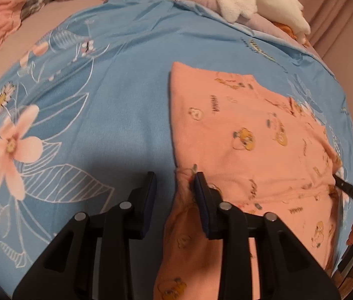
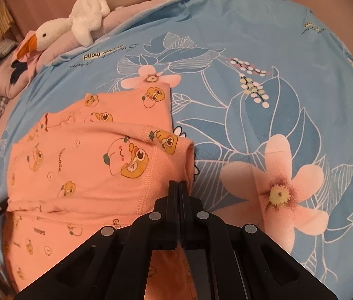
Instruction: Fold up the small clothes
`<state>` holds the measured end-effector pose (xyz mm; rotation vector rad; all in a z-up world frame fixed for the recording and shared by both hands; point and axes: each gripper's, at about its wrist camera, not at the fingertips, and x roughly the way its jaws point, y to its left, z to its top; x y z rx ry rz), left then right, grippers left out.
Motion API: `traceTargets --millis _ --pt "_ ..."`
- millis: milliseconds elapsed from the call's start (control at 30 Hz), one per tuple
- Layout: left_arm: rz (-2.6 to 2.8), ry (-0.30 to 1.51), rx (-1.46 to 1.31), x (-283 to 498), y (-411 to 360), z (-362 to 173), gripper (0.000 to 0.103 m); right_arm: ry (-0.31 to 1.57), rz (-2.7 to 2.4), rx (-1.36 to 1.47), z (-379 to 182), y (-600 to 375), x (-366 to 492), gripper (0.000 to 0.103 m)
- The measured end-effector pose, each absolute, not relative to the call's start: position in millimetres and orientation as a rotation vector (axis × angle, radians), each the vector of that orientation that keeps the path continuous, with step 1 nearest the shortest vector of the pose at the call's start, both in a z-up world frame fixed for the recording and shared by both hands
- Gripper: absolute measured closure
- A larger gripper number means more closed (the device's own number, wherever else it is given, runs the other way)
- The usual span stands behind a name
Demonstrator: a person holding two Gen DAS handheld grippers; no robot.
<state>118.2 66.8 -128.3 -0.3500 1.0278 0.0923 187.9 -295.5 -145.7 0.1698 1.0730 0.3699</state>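
A small peach garment with yellow cartoon prints point(image 1: 241, 145) lies partly folded on a blue floral bed sheet point(image 1: 126, 80). My left gripper point(image 1: 175, 177) is open at the garment's left edge, its right finger on the cloth, its left finger over the sheet. In the right wrist view the same garment point(image 2: 81, 165) lies left of centre, and my right gripper point(image 2: 178, 183) is shut on its hemmed right edge. The right gripper's tip also shows in the left wrist view point(image 1: 351, 190) at the garment's right side.
A white plush goose point(image 2: 89, 17) lies on pink bedding at the far edge of the sheet point(image 2: 263, 100). More pink and plaid clothes point(image 1: 4, 22) are piled at the far left. Pink curtains hang behind.
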Motion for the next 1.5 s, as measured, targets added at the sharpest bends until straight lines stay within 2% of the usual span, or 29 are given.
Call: traceTargets --millis 100,167,233,300,367,467,567,767,1500 --pt "0.077 0.998 -0.350 107.5 62.1 -113.6 0.071 1.052 0.344 0.134 -134.4 -295.0 182.8 0.098" --pt "0.063 0.971 -0.331 97.3 56.3 -101.7 0.063 1.002 0.364 0.132 -116.7 -297.3 172.8 0.094" --pt "0.078 0.955 -0.303 85.9 52.3 -93.7 0.057 0.956 0.385 0.140 -101.1 -301.0 162.3 0.082" --pt "0.090 0.937 -0.276 73.9 49.1 -88.1 0.050 0.904 0.398 0.134 -85.6 -305.3 149.1 0.051" --pt "0.106 0.916 -0.243 61.4 45.8 -82.9 0.045 0.851 0.416 0.121 -72.5 -309.3 133.2 0.045" --pt "0.124 0.899 -0.211 45.6 43.9 -79.5 0.038 0.815 0.433 0.102 -61.2 -311.3 117.0 0.043" --pt "0.122 0.905 -0.224 32.6 46.4 -81.7 0.036 0.789 0.428 0.097 -55.2 -317.3 99.2 0.036" --pt "0.121 0.927 -0.214 17.3 42.1 -87.8 0.033 0.790 0.415 0.069 -59.6 -317.5 80.0 0.035" --pt "0.078 1.004 -0.218 8.5 27.1 -106.2 0.033 0.893 0.412 0.145 -87.6 -344.9 38.6 0.035"
